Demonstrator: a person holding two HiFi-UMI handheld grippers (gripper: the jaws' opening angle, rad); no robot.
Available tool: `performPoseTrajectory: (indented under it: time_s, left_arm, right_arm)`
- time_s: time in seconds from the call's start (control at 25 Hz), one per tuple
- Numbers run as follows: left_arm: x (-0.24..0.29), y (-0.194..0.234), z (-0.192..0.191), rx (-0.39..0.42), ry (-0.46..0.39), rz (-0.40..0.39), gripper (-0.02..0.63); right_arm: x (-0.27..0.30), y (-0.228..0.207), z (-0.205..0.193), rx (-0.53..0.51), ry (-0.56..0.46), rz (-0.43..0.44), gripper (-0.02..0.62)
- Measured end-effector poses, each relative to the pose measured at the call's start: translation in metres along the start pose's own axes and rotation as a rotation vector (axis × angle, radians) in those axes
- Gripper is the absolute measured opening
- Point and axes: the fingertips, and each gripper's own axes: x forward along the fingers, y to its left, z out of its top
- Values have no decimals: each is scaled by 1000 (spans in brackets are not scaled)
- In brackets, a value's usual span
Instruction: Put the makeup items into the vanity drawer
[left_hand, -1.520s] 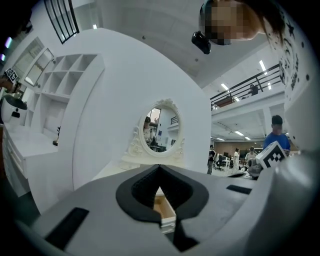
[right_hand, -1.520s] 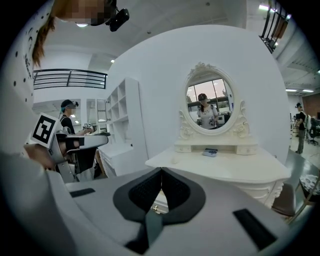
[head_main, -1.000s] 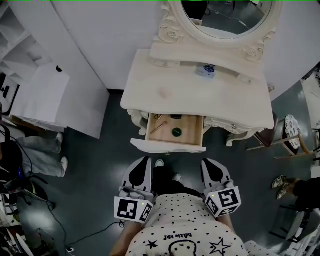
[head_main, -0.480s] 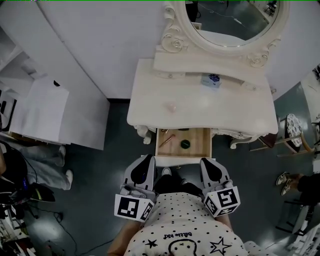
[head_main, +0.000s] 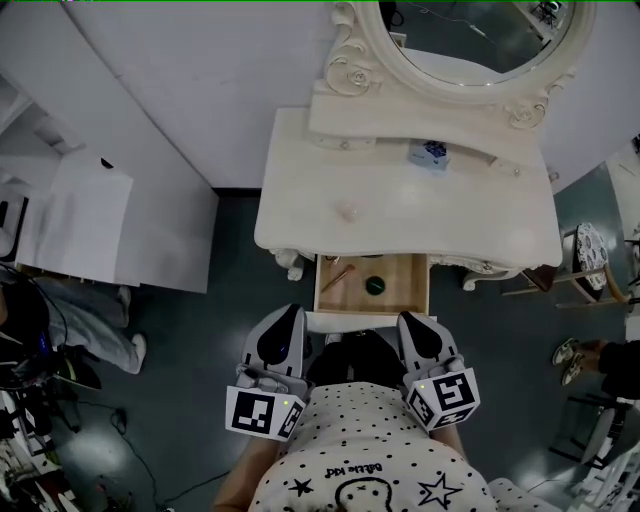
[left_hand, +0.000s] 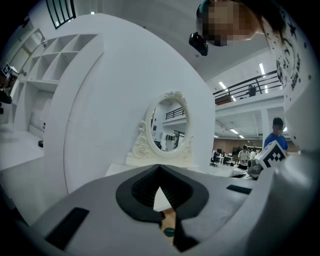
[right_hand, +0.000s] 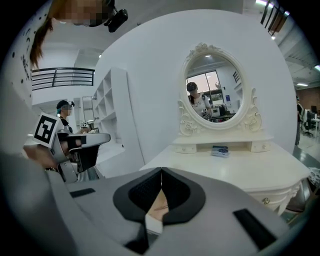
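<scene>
The white vanity (head_main: 300, 200) stands ahead with its wooden drawer (head_main: 402, 295) pulled open. Inside lie a thin brush (head_main: 338, 272) and a round green pot (head_main: 375, 285). A small pale item (head_main: 348, 211) rests on the vanity top, and a blue-and-white box (head_main: 430, 152) sits on the raised shelf under the mirror. My left gripper (head_main: 287, 320) and right gripper (head_main: 412, 322) hang side by side near the person's body, just short of the drawer front. Both are shut and hold nothing. The green pot (left_hand: 169, 232) shows below the tips of the left gripper (left_hand: 160, 167). The right gripper (right_hand: 161, 171) points at the vanity.
An oval mirror (head_main: 470, 40) with a carved frame tops the vanity. A white shelf unit (head_main: 80, 220) stands at the left, with another person's legs (head_main: 90, 320) beside it. Chairs (head_main: 585, 260) stand on the dark floor at the right. Cables lie at the lower left.
The view has shifted, so the vanity and open drawer sit further right and closer to the gripper tips. Both grippers stay shut by the body.
</scene>
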Motion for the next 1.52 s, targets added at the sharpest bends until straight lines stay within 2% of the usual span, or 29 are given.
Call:
performPoseTrajectory:
  time_s: [0.48,0.76,1.24,1.52]
  left_arm:
    - [38,-6,21,-6,-54,134,2]
    - [44,-5,9,-28,-50,194,2]
    - [63,10,16,-13,-14,126,2]
    - [74,28,18,-21,9,90,2]
  right_arm:
    - [37,-43,34,-55,8,122,9]
    - [51,-55,33,-71,20,164,9]
    - [61,-53,46,-46,-2,108,9]
    - [100,-49,68,-132,3,115,11]
